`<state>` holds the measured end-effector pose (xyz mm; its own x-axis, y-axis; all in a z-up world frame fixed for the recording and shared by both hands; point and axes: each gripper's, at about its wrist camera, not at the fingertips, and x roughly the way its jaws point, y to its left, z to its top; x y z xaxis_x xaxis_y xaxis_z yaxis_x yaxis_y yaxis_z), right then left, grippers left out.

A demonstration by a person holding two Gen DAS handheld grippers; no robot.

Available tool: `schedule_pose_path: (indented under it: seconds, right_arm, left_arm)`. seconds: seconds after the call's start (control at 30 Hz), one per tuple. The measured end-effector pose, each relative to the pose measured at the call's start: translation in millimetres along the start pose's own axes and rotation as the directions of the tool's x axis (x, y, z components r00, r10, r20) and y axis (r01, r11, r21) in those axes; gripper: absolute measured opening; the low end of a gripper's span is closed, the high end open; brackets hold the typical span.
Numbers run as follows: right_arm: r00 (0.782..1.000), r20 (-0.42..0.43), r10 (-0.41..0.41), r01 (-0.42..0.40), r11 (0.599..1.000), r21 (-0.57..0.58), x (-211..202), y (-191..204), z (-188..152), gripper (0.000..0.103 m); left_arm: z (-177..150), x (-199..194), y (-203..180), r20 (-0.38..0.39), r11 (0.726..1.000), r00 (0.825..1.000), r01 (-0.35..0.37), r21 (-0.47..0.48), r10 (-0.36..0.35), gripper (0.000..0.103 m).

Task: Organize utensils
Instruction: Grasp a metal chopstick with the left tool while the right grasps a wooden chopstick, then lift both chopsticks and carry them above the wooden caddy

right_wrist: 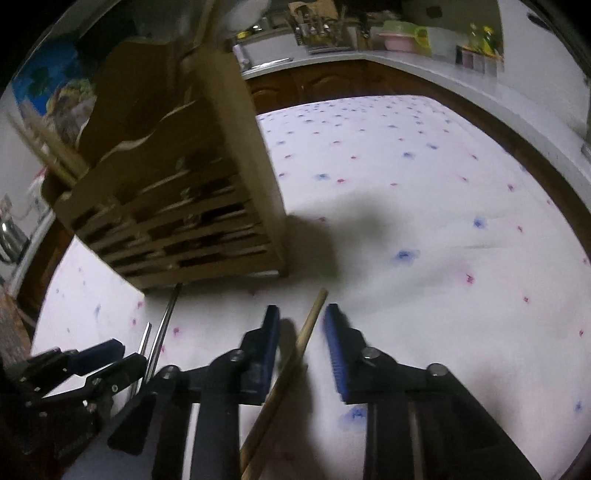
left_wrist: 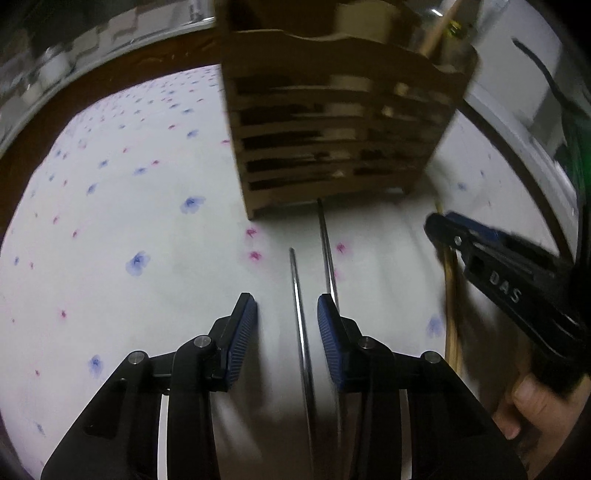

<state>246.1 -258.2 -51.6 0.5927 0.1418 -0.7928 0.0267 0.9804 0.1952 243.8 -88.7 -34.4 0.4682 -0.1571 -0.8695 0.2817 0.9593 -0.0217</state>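
The worktop (right_wrist: 424, 192) wears a white cloth dotted with small blue and pink flowers, a soft dark shadow pooling near its middle. Dark brown wood shows around the cloth's edge. Beyond it, brown cabinet doors (right_wrist: 303, 83) sit under a pale counter (right_wrist: 399, 55) that bends round the corner, crowded with a dish rack (right_wrist: 321, 33), a pink tub (right_wrist: 400, 40) and small bottles. White wall behind, light dim, a colourful picture (right_wrist: 55, 88) off left
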Motion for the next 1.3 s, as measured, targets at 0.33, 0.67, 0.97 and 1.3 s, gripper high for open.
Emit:
schedule_pose_path:
  seconds: [0.33,0.67,0.97,1.3]
  right_arm:
    - [0.997,-0.004,0.077,-0.077,0.997,-0.011,-11,7,-14,0.008]
    - [0.978,0.104,0.181,-0.187,0.981,0.050,-75,1,-17,0.006]
    - [0.950,0.209,0.232,-0.245,0.969,0.039,-128,1,-17,0.005]
    - [0.919,0.304,0.253,-0.266,0.964,0.001,-176,4,-14,0.005]
  left_arm:
    - [-9,-8,9,0.019,0.999,0.999,0.035,0.011,-0.035,0.005]
    - [-20,-55,35,0.117,0.982,0.984,0.148,-0.120,-0.134,0.004]
    - [-27,-117,50,0.255,0.958,0.950,0.227,-0.174,-0.179,0.004]
    - [-34,-166,54,0.353,0.954,0.916,0.258,-0.154,-0.191,0.004]
